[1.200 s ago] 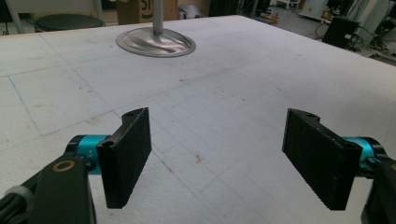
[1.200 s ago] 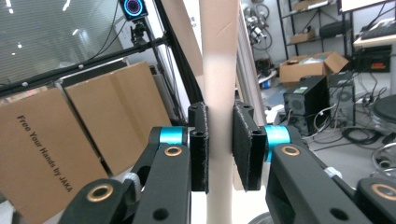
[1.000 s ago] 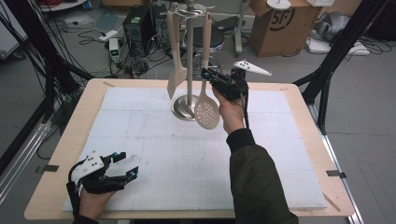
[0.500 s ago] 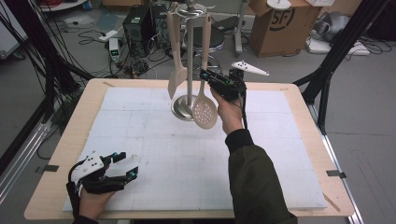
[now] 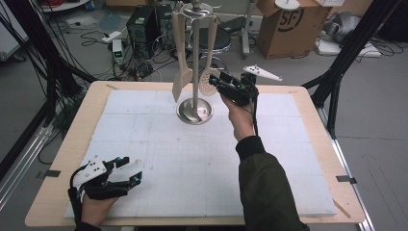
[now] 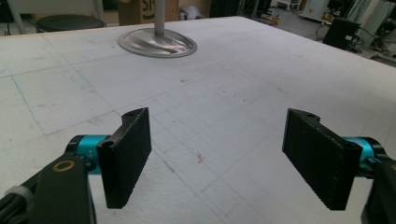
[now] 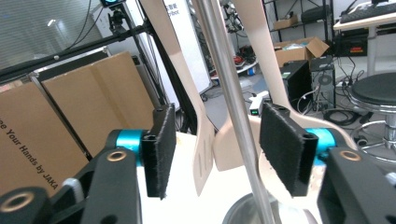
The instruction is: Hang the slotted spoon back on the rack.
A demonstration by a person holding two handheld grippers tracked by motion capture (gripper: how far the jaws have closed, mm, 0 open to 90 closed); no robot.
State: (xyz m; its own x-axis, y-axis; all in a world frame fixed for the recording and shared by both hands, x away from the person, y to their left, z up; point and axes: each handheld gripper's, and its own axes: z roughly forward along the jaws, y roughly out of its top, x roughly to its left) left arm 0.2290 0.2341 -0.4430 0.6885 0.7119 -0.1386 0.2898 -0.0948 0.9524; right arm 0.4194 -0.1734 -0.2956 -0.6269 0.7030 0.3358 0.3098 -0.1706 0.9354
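Note:
A metal utensil stand [image 5: 194, 111] rises from its round base at the far middle of the white mat. A pale spatula [image 5: 181, 72] hangs on its left and a pale slotted spoon [image 5: 210, 79] on its right. My right gripper [image 5: 217, 83] is raised beside the spoon's head, with its jaws open. In the right gripper view the gripper [image 7: 222, 151] frames the stand's pole [image 7: 233, 112], with the spatula [image 7: 203, 154] and the spoon's handle [image 7: 261, 60] beyond the pads. My left gripper [image 5: 129, 170] rests open and empty near the front left corner, also [image 6: 222, 158].
The white foam mat [image 5: 168, 144] covers most of the wooden table [image 5: 67, 144]. The stand's base [image 6: 156, 43] lies far ahead of the left jaws. Cardboard boxes [image 5: 284, 24], cables and black frame legs stand beyond the table.
The slotted spoon's head now sits higher and looks smaller than a second ago. The right gripper has shifted only slightly beside it. The left gripper has not moved.

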